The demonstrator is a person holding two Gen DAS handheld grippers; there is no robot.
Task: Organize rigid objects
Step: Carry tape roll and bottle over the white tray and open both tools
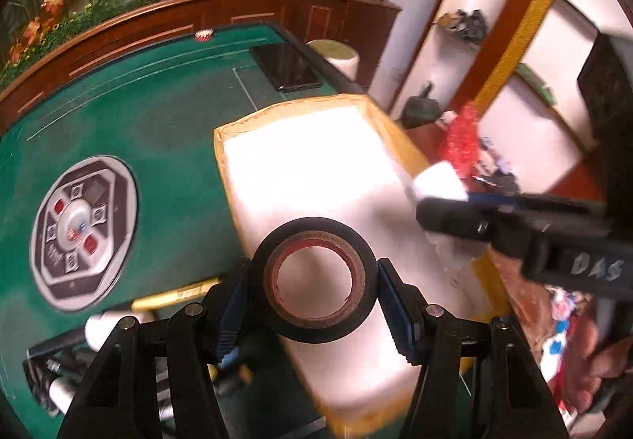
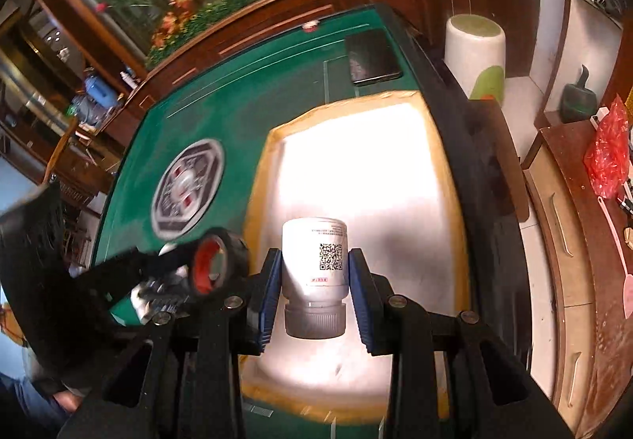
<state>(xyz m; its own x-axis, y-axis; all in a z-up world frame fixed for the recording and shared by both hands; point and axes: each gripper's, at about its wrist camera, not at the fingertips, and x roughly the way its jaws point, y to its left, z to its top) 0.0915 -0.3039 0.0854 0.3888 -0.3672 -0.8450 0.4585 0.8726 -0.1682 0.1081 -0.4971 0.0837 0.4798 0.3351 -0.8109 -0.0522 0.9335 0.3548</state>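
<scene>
In the left wrist view, the left gripper [image 1: 314,294] clamped a roll of black tape [image 1: 314,279] low in the centre of the frame, its blue pads pressed on either side of the roll. Behind the roll lay a white tray [image 1: 316,170] with a tan rim on the green table [image 1: 158,130]. In the right wrist view, the right gripper [image 2: 314,290] gripped a white bottle [image 2: 314,261] between its pads, cap toward the camera, low centre over the same tray. A dark phone [image 2: 372,57] lay on the felt at the upper right.
</scene>
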